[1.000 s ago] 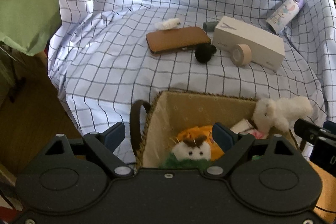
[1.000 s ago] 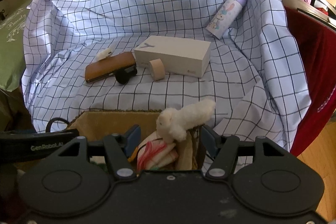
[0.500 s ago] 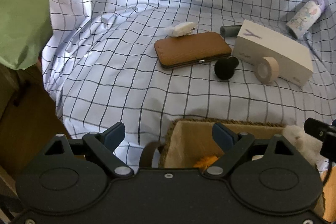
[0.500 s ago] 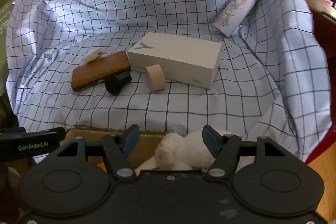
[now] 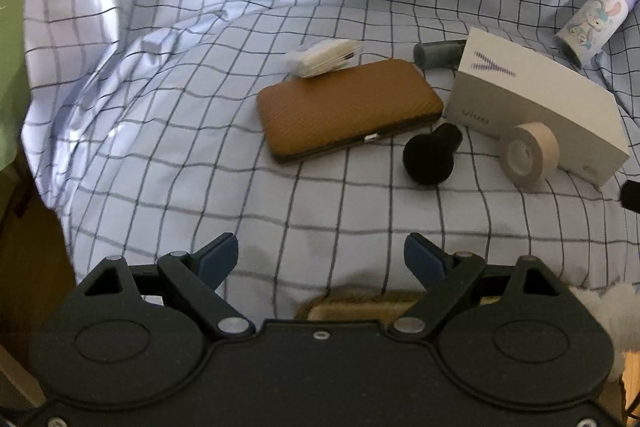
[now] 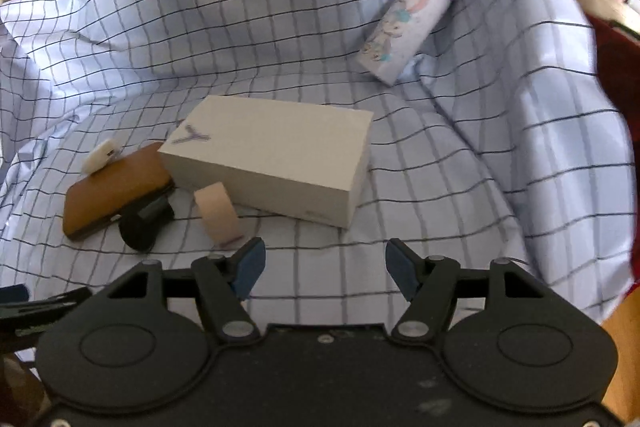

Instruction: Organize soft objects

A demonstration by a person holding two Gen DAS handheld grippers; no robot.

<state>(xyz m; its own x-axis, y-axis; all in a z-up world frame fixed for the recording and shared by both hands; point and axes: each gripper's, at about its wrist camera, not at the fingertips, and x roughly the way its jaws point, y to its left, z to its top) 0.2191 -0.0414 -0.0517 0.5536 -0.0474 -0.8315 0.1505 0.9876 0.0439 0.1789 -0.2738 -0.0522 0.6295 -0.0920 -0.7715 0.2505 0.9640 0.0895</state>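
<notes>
1. The left gripper (image 5: 320,261) is seen with its jaws spread wide and nothing between them; only the checked sheet (image 5: 168,163) lies below.
2. The right gripper (image 6: 322,271) is also held apart and empty.
3. The woven basket (image 5: 360,307) is glimpsed at the near edge under the left gripper, and a white plush toy (image 5: 616,311) is seen at the near right corner, beside it.
4. On the sheet are found a brown case (image 5: 348,115), a small white packet (image 5: 324,57) resting on its far edge, a black round object (image 5: 430,157), a tape roll (image 5: 528,155) leaning on a white box (image 5: 532,103), and a printed bottle (image 6: 408,27) far right.
5. Most of these are judged hard, so a wrong item could be taken.
6. The tape roll could be knocked rolling if the box is brushed.
</notes>
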